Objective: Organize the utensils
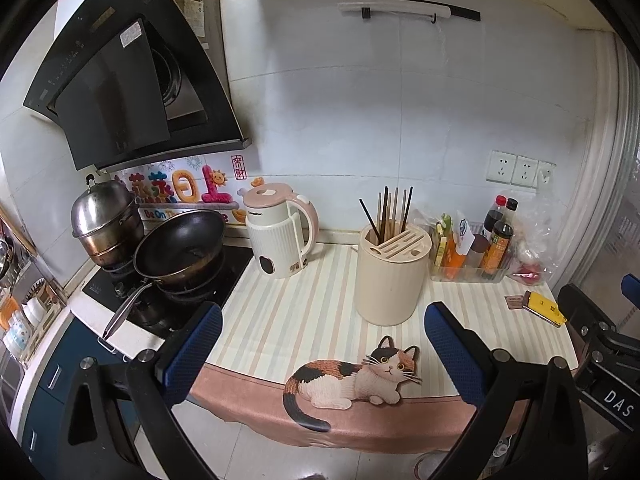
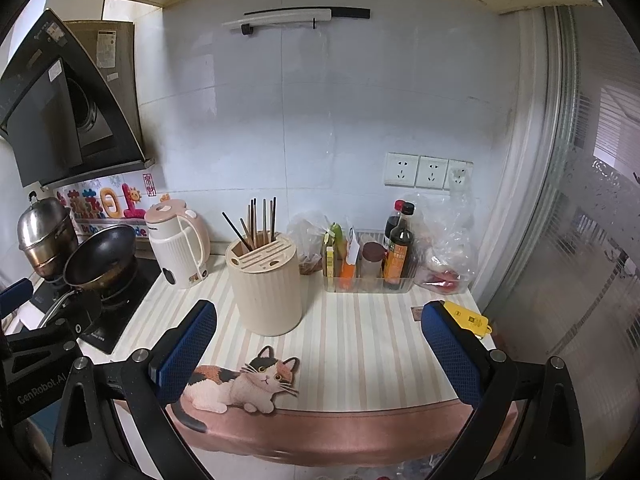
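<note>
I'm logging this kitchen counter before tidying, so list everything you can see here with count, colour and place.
utensil holder: one, cream, counter centre
chopsticks: several, dark and wooden, upright in holder
kettle: one, cream and pink, left of holder
frying pan: one, black, on stove
steel pot: one, silver, behind pan
condiment tray: one, clear, right of holder
sauce bottles: two, dark, in tray
yellow device: one, counter right
left gripper: blue fingers, open
right gripper: blue fingers, open

chopsticks [image 2: 256,220] upright in holder [image 2: 264,288] | holder on bench [image 2: 380,344], ahead of both tools, between their fingers | kettle [image 2: 180,244] left of holder | stove with pan [image 2: 100,256] and pot [image 2: 44,236] further left | bottle tray [image 2: 368,280] right of holder, by the wall | sockets [image 2: 428,170] above tray
</note>
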